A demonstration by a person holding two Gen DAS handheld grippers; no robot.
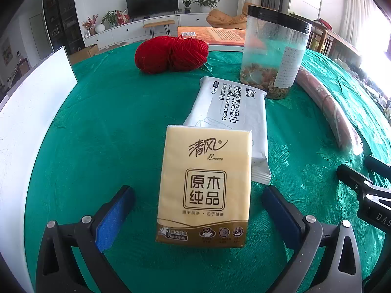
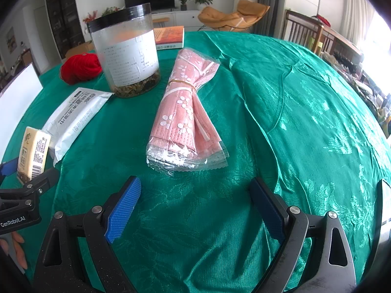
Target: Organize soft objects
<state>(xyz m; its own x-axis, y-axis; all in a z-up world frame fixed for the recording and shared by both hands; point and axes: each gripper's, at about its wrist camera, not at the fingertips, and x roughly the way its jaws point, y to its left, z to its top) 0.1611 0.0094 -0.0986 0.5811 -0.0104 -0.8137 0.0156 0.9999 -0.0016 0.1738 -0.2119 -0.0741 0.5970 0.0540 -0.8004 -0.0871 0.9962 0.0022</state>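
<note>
- Right now the left tongs stand wide open, their blue pads on either side of a yellow tissue pack, not touching it.
- From the right wrist view that tissue pack stands tilted at the left tongs' tip, one end leaning on the white wet-wipes pack; whether its lower end rests on the counter I cannot tell.
- The wet-wipes pack lies flat on the green counter, just behind the tissue pack and reaching toward a clear jar with a black lid.
- A red yarn ball sits farther back, left of the jar, near a book.
- The right tongs also gape wide, holding nothing, above bare green cloth.
- Just ahead of them lies a pink flowered bundle in clear wrap, tied by a rubber band, right of the jar and apart from it.
</note>
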